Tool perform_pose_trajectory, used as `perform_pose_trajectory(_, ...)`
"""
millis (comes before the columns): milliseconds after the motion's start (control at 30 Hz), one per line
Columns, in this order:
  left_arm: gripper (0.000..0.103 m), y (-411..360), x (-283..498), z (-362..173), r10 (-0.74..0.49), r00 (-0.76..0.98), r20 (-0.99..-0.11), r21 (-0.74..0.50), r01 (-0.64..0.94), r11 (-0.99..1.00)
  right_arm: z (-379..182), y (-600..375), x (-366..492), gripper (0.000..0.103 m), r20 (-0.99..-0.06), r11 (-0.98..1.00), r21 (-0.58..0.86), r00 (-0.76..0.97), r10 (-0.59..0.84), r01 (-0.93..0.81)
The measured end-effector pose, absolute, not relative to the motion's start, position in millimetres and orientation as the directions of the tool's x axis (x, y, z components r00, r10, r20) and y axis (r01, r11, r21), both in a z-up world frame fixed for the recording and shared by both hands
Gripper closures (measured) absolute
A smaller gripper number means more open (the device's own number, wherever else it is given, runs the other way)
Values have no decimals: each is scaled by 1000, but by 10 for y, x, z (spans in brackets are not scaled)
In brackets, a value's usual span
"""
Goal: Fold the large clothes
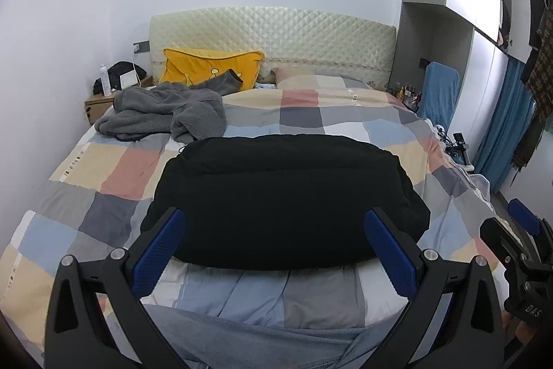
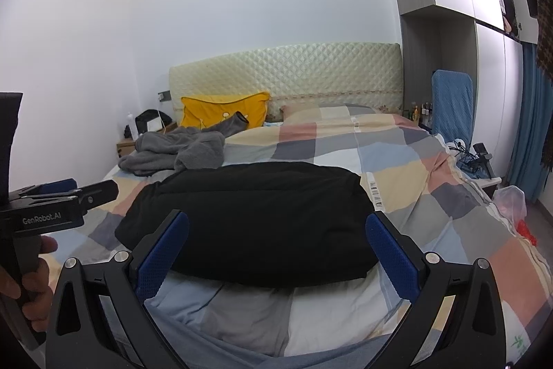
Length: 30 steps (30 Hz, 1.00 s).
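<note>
A black garment (image 1: 287, 196) lies folded into a thick block on the checked quilt near the bed's foot; it also shows in the right wrist view (image 2: 255, 223). My left gripper (image 1: 274, 251) is open and empty, held just short of its near edge. My right gripper (image 2: 276, 255) is open and empty too, in front of the same edge. A grey fleece garment (image 1: 166, 113) lies crumpled at the far left of the bed, also seen in the right wrist view (image 2: 176, 151).
The bed's checked quilt (image 1: 363, 123) fills the middle. A yellow pillow (image 1: 211, 68) leans on the padded headboard (image 1: 276, 33). A nightstand (image 1: 100, 102) stands far left. A blue chair (image 1: 439, 95), cables and wardrobes line the right side.
</note>
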<state>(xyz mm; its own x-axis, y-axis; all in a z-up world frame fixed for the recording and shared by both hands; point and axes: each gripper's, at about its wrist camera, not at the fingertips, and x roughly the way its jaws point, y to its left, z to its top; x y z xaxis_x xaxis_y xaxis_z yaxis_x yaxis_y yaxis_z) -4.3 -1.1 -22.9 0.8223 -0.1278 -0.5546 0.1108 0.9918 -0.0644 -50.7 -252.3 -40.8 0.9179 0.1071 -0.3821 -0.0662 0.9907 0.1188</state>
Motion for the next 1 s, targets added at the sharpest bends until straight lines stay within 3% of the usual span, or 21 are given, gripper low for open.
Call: perform_pose_trajectory(1000, 0, -9, -22, -349, -129, 797, -590, -86, 97, 992, -476, -2503, -444, 0, -407, 990, 132, 907, 106, -56)
